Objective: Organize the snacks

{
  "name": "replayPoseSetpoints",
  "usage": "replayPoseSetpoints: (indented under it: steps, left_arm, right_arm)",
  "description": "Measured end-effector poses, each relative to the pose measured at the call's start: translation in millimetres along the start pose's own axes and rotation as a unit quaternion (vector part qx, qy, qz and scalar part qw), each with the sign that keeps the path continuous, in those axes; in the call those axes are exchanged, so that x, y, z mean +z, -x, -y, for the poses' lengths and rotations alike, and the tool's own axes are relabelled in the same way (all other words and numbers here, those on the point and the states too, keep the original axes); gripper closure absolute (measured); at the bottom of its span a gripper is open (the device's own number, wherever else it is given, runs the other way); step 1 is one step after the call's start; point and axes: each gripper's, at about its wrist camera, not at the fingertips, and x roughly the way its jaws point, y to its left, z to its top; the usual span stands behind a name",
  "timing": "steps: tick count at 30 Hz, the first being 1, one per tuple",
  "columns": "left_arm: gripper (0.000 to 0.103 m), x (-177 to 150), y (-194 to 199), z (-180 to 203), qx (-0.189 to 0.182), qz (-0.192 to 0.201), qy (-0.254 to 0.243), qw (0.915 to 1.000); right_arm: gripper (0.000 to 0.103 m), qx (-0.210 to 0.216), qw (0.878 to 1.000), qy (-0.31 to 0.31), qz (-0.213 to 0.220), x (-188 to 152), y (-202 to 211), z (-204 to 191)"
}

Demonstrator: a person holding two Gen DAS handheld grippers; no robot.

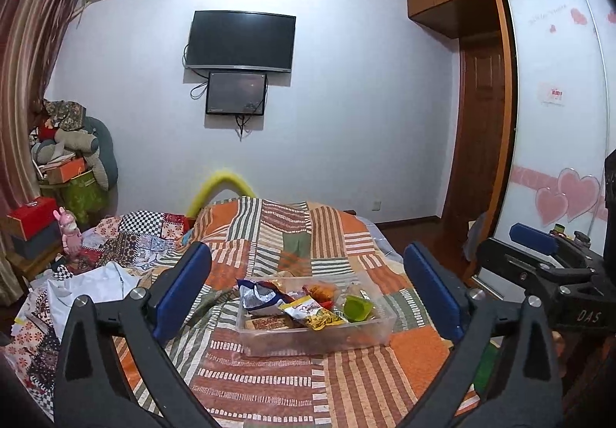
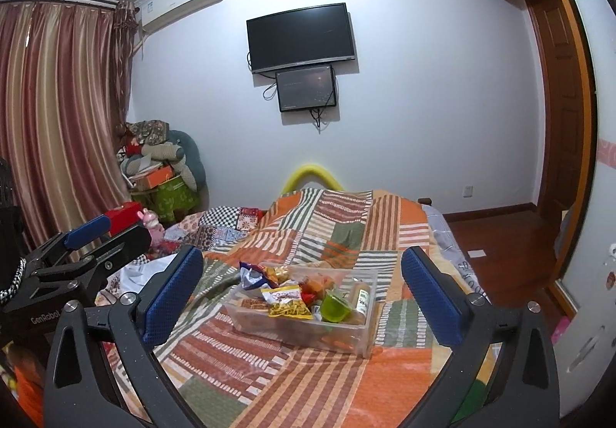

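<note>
"DAS" on right gripper [image 1: 539, 247]; "GenRobot" on left gripper [image 2: 111, 231].

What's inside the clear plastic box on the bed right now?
The clear box holds a yellow snack packet, a blue-and-white bag, a green cup, a small bottle and a brown bar. Whatever lies beneath that pile is covered.

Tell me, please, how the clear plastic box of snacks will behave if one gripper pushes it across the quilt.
The clear plastic box looks rigid, so it would probably slide as one piece. The quilt is soft and wrinkled, so it may drag or bunch. The snacks are heaped above the rim, so a loose packet could spill.
</note>
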Motion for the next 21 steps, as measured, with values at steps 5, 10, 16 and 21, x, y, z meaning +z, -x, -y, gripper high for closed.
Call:
replayPoseSetpoints:
  steps: [5, 10, 16, 21]
  left_arm:
    - [0.001, -1.3, 0.4, 0.8, 0.001, 0.0, 0.001, 1.0]
    - [0.001, -1.3, 0.3, 1.9, 0.004, -0.001, -0.001, 1.0]
    - [0.0, -1.7, -1.2, 0.9, 0.007, -0.004, 0.004, 1.0]
    - [0.0, -3.0, -2.7, -0.6, 0.007, -0.009, 0.006, 0.9999]
  right_arm:
    - [0.0, 0.002, 1.0, 0.002, 0.0, -3.6, 4.9, -1.7]
    - [0.0, 0.003, 1.0, 0.0, -0.002, -3.9, 5.3, -0.6]
    - [0.0, 0.006, 1.0, -0.001, -0.004, -4.0, 4.6, -0.1]
    - [0.0, 0.008, 1.0, -0.003, -0.005, -3.8, 5.1, 0.5]
